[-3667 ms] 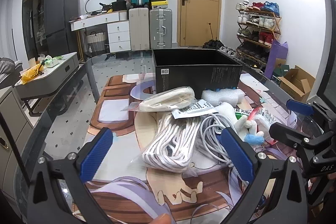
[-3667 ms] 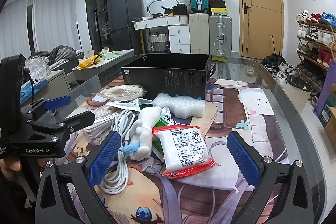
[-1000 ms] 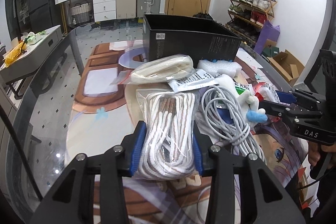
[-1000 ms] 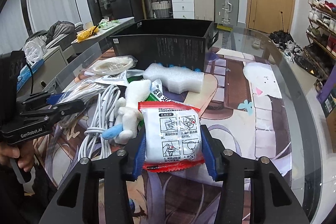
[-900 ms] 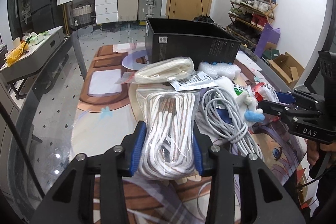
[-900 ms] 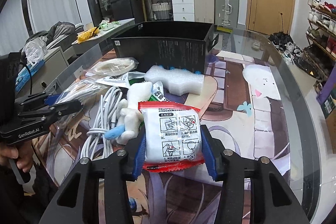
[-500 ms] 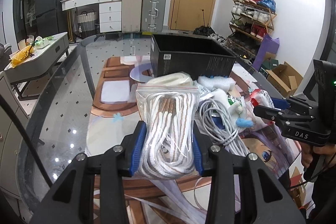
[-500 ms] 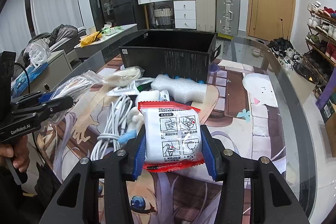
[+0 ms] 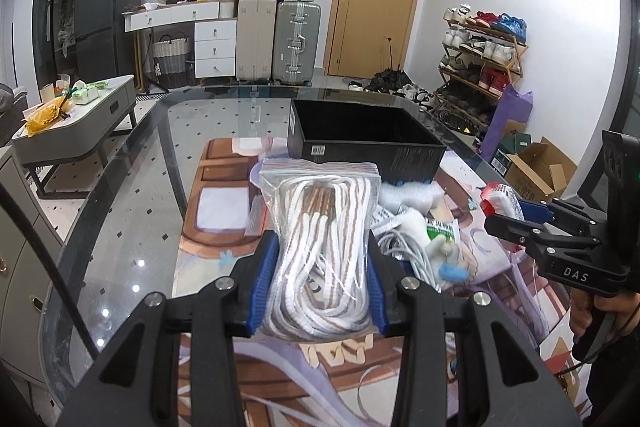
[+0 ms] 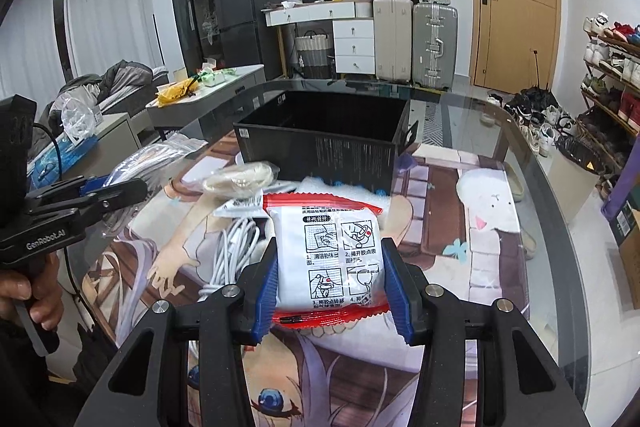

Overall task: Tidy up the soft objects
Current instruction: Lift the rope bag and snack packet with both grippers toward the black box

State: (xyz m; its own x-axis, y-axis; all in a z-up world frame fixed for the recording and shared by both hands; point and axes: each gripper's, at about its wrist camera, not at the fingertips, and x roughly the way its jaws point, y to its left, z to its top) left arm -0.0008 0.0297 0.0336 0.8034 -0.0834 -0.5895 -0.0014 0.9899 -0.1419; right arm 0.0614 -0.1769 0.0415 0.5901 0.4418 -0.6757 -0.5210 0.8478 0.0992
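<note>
1. Rope bag [image 9: 322, 251]: a clear zip bag of white and brown cord, pinched between the blue pads of my left claw [image 9: 320, 283] and held clear above the bench [image 9: 120, 227].
2. Red-edged packet [image 10: 330, 259], white with printed instruction panels, is pinched by my right claw [image 10: 332, 291], its pads pressing both sides; it too is off the bench.
3. Black box [image 10: 324, 147] stands open-topped on the picture mat [image 10: 440, 227], beyond both claws; what I can see of its inside is dark and I cannot tell its contents.
4. On the mat between me and the box lie a white cable coil [image 10: 232, 247], a bubble-wrap piece [image 9: 412, 193], a cream bundle in a clear bag [image 10: 240, 181] and a white plush toy [image 9: 440, 251] with a blue part, all close together, some touching.
5. In the left view my right claw shows at the right edge, gripped by my hand [image 9: 600, 311], with the packet's red end poking past its tip.
6. In the right view my left claw shows at the left edge with the bag's plastic fanning out from it.
</note>
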